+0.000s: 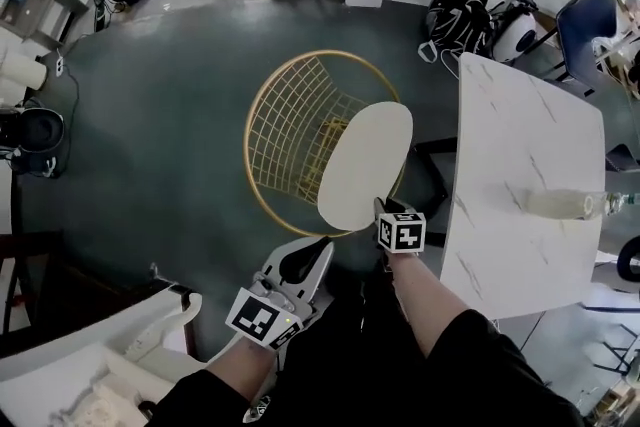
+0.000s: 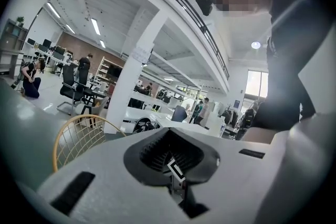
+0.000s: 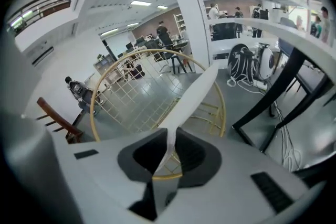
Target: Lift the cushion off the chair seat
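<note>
The white marble table [image 1: 530,165] fills the right of the head view, and the gold wire chair [image 1: 285,130] stands at centre. The oval cream cushion [image 1: 365,165] hangs tilted over the chair's right rim, its long axis running from lower centre toward upper right. Our right tool [image 1: 384,208] is clamped on its near edge. Our left tool [image 1: 303,267] is closed on nothing. We should raise steadily, gripping firmly, until the cushion clears the rim.
</note>
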### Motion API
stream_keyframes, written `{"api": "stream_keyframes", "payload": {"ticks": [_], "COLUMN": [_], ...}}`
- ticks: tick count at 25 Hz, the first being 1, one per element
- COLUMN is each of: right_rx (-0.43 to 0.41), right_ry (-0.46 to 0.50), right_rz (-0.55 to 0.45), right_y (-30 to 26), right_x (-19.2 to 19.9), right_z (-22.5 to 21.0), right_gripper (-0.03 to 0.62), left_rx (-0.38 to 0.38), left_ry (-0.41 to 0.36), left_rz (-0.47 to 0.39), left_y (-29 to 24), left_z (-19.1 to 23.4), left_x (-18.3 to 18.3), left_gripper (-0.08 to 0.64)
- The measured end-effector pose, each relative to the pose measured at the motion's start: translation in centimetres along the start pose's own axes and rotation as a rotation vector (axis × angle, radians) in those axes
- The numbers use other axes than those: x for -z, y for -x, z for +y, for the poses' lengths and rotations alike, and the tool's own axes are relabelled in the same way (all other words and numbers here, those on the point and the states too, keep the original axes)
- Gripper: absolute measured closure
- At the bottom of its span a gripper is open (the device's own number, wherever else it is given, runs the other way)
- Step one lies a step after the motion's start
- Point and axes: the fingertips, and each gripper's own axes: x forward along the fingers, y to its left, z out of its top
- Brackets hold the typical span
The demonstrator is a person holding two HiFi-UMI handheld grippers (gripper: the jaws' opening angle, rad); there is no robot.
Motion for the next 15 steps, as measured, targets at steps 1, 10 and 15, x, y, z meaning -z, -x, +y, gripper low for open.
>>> {"api": "stream_keyframes", "payload": {"ticks": [1,10,15], "right_rx": [0.003,0.010,-0.023], "right_ry": [0.013,0.172,0.173], "right_rz": [0.000,0.001,-0.026], "right_y": [0.5,6.4,10.6], "right_x": [-0.4,-3.0,-3.5], "right_z": [0.0,0.0,1.2], "right_gripper": [0.531,0.549,0.549], "left_rx": [-0.002,0.003,0.032], "left_ry": [-0.002,0.018,-0.001], "left_rz": [-0.005,-0.059,-0.078], "left_y": [0.2,0.2,0.1], "left_z": [-0.2,-2.9,-5.4], "left_x": [-0.3,-2.5,-4.1], "left_gripper": [0.543,0.543,0.543]}}
